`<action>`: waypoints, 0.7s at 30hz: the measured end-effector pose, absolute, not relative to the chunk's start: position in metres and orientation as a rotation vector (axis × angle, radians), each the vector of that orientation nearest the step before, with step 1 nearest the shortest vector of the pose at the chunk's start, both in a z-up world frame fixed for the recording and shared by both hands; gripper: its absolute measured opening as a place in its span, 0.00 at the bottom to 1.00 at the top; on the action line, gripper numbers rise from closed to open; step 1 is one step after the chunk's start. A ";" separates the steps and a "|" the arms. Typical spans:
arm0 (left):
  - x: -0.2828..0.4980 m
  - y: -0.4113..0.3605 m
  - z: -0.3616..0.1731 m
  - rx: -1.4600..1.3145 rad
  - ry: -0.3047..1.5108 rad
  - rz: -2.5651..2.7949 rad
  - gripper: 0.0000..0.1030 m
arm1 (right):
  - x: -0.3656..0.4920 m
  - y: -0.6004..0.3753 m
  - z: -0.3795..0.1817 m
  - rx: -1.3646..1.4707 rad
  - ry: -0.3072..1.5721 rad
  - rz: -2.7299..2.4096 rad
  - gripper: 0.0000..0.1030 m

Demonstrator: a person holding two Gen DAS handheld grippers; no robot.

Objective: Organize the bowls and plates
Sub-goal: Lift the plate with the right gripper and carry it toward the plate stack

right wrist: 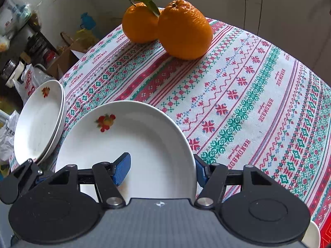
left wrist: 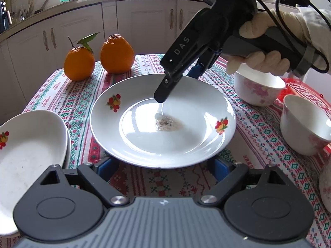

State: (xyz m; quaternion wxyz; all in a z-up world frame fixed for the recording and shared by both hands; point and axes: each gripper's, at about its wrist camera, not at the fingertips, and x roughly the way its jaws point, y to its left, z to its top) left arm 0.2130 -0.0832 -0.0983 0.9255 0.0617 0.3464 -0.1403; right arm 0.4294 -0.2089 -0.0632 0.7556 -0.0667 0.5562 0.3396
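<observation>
A white plate point(left wrist: 186, 144) point(right wrist: 149, 140) with fruit decals and a brownish smear in its middle lies on the patterned tablecloth. My right gripper point(left wrist: 175, 84) point(right wrist: 160, 171) is shut on its rim, one pad inside the plate and the other outside. My left gripper point(left wrist: 163, 168) stands open at the opposite rim, which covers the tips of its blue pads point(left wrist: 106, 168). A stack of matching plates point(left wrist: 26, 144) point(right wrist: 39, 119) sits to the left. Two white bowls with pink flowers point(left wrist: 258, 88) point(left wrist: 304, 124) stand to the right.
Two oranges point(left wrist: 78, 64) point(left wrist: 116, 54) point(right wrist: 138, 24) point(right wrist: 184, 31) rest at the far side of the table. A third bowl point(left wrist: 325, 188) shows at the right edge. A gloved hand point(left wrist: 260, 60) holds the right gripper. Kitchen cabinets point(left wrist: 144, 24) stand beyond the table.
</observation>
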 end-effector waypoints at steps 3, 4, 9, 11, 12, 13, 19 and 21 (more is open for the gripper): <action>0.214 -0.083 -0.098 0.126 0.711 -0.291 0.89 | 0.433 -0.210 -0.064 -0.121 1.211 0.742 0.67; 0.214 -0.083 -0.098 0.126 0.711 -0.292 0.89 | 0.434 -0.209 -0.064 -0.119 1.204 0.743 0.67; 0.214 -0.082 -0.098 0.121 0.712 -0.296 0.89 | 0.438 -0.205 -0.065 -0.115 1.186 0.761 0.68; 0.215 -0.082 -0.098 0.123 0.713 -0.297 0.89 | 0.436 -0.205 -0.065 -0.126 1.178 0.764 0.68; 0.215 -0.082 -0.098 0.130 0.714 -0.299 0.89 | 0.435 -0.205 -0.064 -0.126 1.177 0.765 0.68; 0.214 -0.082 -0.097 0.136 0.715 -0.301 0.89 | 0.435 -0.207 -0.064 -0.124 1.180 0.767 0.68; 0.209 -0.082 -0.096 0.164 0.714 -0.336 0.89 | 0.424 -0.218 -0.061 -0.099 1.182 0.771 0.68; 0.205 -0.083 -0.093 0.173 0.714 -0.351 0.89 | 0.420 -0.221 -0.058 -0.093 1.184 0.767 0.68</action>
